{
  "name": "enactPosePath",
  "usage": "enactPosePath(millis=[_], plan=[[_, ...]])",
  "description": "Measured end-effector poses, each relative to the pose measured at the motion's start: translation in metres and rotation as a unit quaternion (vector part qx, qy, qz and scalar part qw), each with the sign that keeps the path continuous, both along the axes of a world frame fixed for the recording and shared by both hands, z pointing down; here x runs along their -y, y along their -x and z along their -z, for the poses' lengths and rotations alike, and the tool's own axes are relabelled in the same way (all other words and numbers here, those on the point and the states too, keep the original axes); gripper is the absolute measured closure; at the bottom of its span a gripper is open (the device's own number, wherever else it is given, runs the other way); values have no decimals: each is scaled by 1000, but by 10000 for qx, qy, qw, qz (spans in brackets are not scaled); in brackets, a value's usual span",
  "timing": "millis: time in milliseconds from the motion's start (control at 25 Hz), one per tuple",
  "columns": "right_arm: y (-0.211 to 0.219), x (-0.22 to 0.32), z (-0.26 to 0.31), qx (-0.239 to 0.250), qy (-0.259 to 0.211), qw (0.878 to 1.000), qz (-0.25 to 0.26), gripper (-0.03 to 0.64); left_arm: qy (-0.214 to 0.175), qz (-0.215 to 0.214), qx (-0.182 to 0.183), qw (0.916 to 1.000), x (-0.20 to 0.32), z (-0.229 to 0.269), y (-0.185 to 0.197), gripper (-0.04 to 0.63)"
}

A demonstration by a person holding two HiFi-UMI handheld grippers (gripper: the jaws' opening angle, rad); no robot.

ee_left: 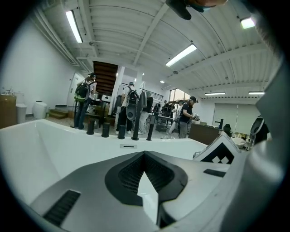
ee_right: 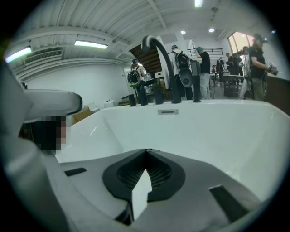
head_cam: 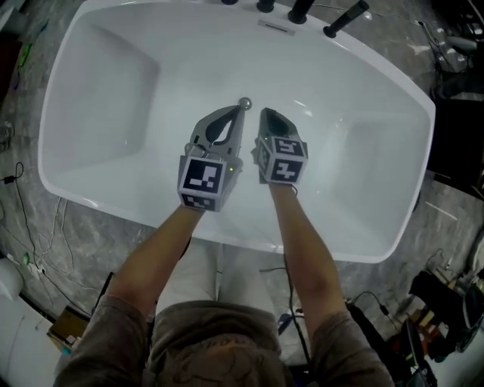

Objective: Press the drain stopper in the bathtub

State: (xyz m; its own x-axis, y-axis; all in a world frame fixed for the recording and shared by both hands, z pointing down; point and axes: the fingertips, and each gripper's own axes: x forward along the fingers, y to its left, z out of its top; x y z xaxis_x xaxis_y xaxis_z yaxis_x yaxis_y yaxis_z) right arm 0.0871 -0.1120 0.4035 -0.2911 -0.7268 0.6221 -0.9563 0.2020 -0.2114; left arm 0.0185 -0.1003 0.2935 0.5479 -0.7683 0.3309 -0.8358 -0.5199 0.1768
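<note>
One white bathtub [head_cam: 113,98] stands on grey marbled floor [head_cam: 94,246], cables [head_cam: 26,218] alongside.

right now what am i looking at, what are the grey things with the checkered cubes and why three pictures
A person holds a grey claw tool in each hand; no robot arm. One picture is from a camera on the person's head, looking down into a white oval bathtub. The other two are from cameras on each claw, looking along its jaws. The left claw points at the small round chrome drain stopper on the tub floor; the right claw is beside it. Both are shut, holding nothing. On the far rim stand black taps.
</note>
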Motion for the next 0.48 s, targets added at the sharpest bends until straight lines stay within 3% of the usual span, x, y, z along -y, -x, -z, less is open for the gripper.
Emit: enactPosePath(millis=[480], plan=[[-23, -48, 167, 207, -595, 9979, -138, 618, -104, -20, -72, 9999, -58, 136, -7, 594]])
